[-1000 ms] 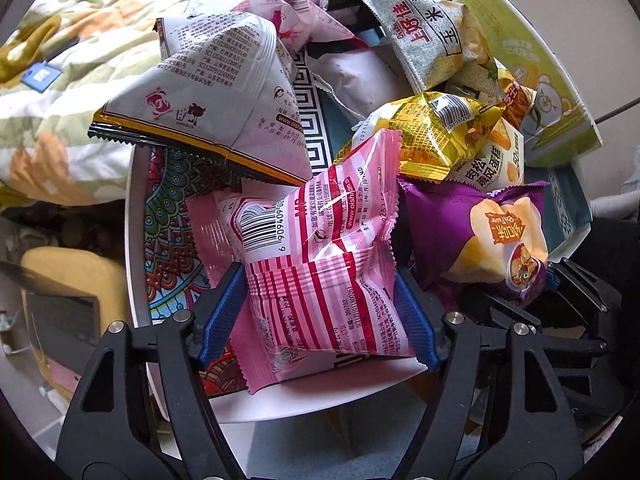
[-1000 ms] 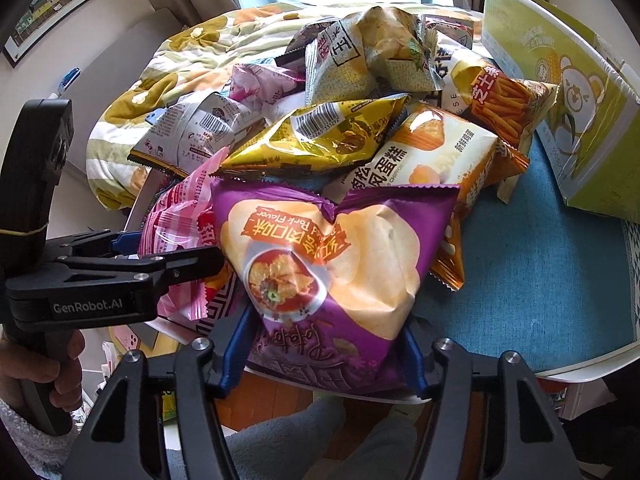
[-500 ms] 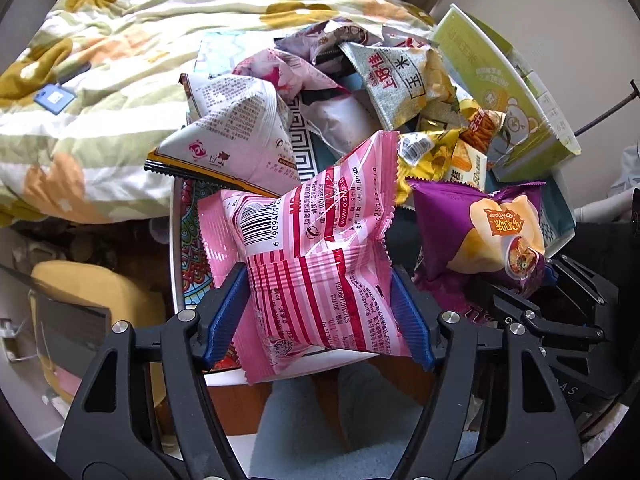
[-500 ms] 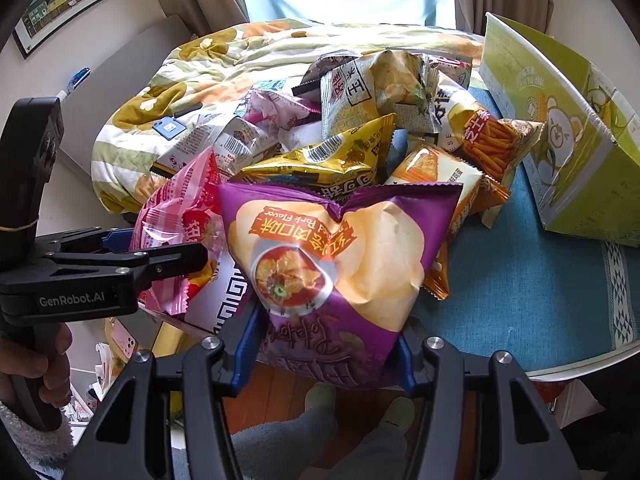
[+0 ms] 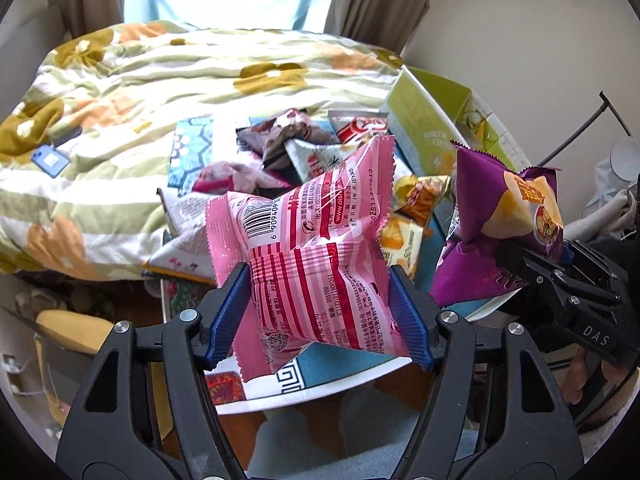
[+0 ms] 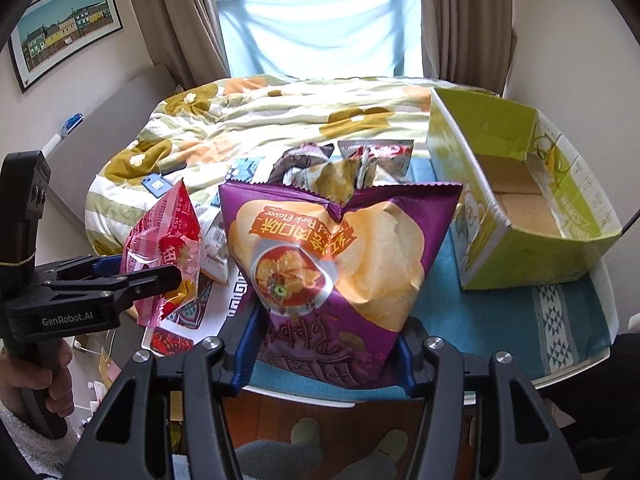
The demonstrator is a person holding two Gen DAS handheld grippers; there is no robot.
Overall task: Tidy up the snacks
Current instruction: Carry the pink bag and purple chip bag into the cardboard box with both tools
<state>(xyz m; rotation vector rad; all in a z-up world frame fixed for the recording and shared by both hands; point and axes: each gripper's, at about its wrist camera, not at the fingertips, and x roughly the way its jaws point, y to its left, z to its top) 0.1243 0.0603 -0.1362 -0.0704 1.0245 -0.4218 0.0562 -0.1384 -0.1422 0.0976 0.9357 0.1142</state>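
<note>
Left gripper (image 5: pixel 320 312) clamped tight on the pink striped snack bag (image 5: pixel 316 256), blue pads (image 5: pixel 230 312) squeezing both sides, bag lifted clear above the table edge (image 5: pixel 352 380). Right gripper (image 6: pixel 326 346) doing the same with the purple chip bag (image 6: pixel 340 276), held upright, print upside down. Both held side by side, level, left hand (image 6: pixel 40 380) wrapped round its handle at lower left of the right view. Further out: leftover snack pile (image 5: pixel 288 148) lying on the table, open green cardboard box (image 6: pixel 520 200) sitting to the right on the blue tablecloth (image 6: pixel 480 320), floral duvet (image 6: pixel 280 120) on the bed behind, blue phone (image 5: pixel 50 160) on it.
</note>
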